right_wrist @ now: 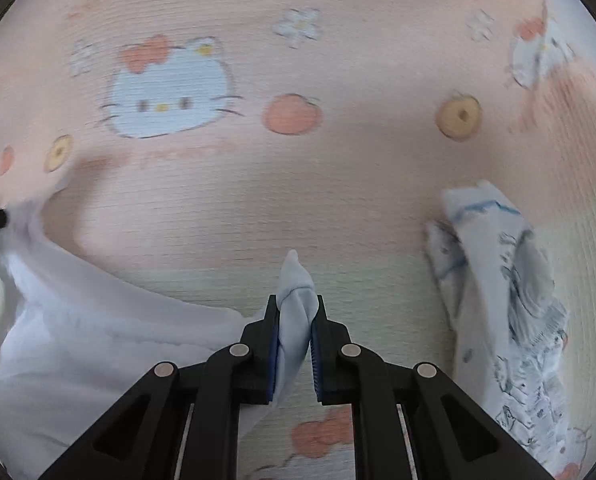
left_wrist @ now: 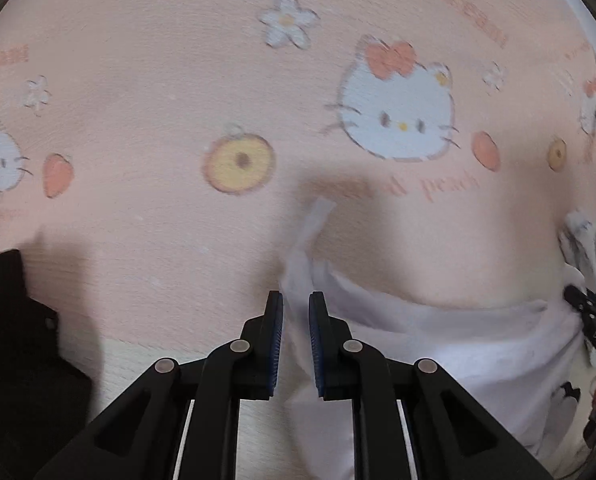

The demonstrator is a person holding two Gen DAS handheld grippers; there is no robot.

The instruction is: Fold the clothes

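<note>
I had the left tool (left_wrist: pixel 296 304) clamped on one bunched corner of the white garment (left_wrist: pixel 458 344); the right tool (right_wrist: pixel 296 308) was clamped on another corner, fabric pinched between its pads; the garment hung stretched between them, its long axis running side to side, sagging over the pink cartoon-cat sheet (left_wrist: pixel 138 120); a crumpled printed cloth (right_wrist: pixel 506 280) lay apart, right of my right tool; I saw no containers.

A: What does the left gripper (left_wrist: pixel 296 304) have?

B: A bunched corner of the white garment (left_wrist: pixel 458 344), pinched between its fingers.

A: And underneath?

B: A pink cartoon-cat blanket (left_wrist: pixel 138 120). The right gripper (left_wrist: pixel 574 296) grips the garment's far edge; something black (left_wrist: pixel 14 320) sits at left.
</note>
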